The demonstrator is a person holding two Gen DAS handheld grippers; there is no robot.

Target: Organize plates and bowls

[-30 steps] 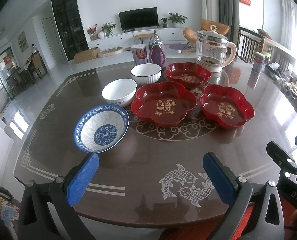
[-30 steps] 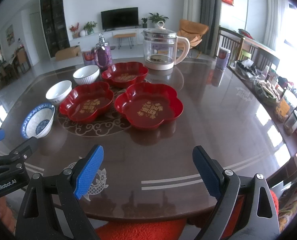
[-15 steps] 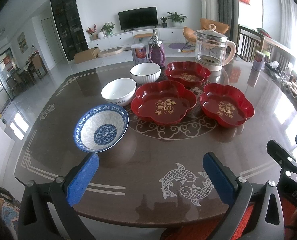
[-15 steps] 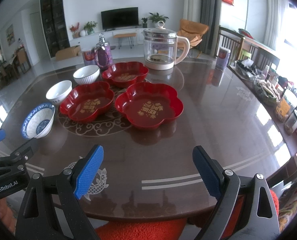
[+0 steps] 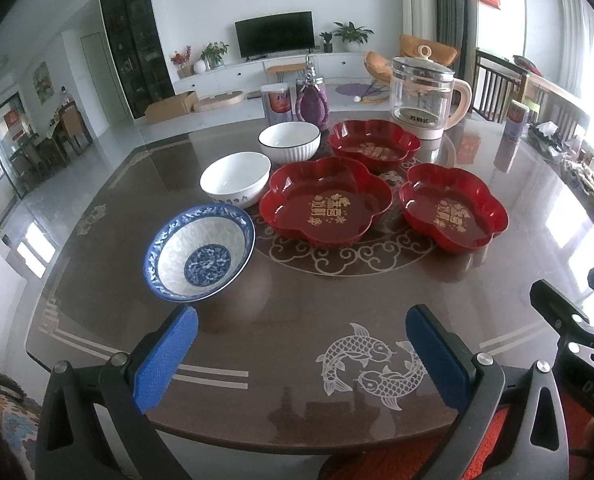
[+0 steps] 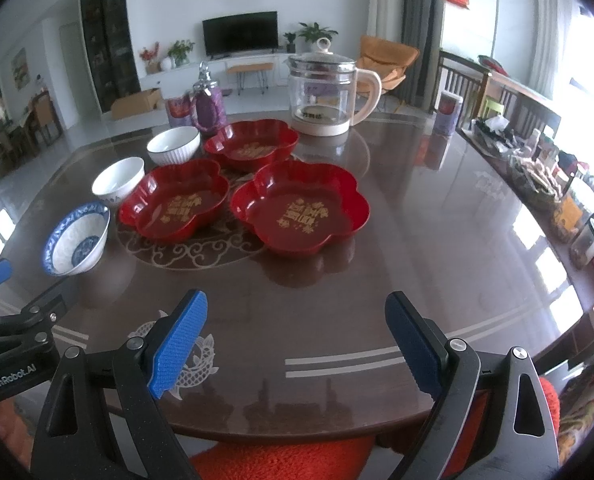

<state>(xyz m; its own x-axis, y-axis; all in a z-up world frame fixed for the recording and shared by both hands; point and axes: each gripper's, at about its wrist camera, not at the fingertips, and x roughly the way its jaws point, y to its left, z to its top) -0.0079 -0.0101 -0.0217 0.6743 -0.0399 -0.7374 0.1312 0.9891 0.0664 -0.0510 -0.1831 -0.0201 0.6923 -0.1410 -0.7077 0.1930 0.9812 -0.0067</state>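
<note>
- The left gripper (image 5: 301, 344) hangs over the near edge of the dark table (image 5: 297, 304), its blue pads spread wide with nothing between them; I judge it is held back here to take in the whole layout before reaching.
- The right gripper (image 6: 297, 340) is likewise wide open and empty, beside the left one at about 3 o'clock of it.
- The blue-patterned bowl (image 5: 199, 252) sits nearest, at about 11 o'clock from the left gripper, so it is probably the easiest first pick.
- Beyond it at 12 o'clock stand a plain white bowl (image 5: 235, 179) and a ribbed white bowl (image 5: 289, 142), in a loose line, apart from one another.
- Three red flower-shaped plates (image 5: 325, 201) (image 5: 453, 206) (image 5: 375, 145) cluster at the table's centre, close together but unstacked; the like shapes suggest nesting.
- A glass kettle (image 5: 427, 98) stands at 12 o'clock behind the plates, clear of them.
</note>
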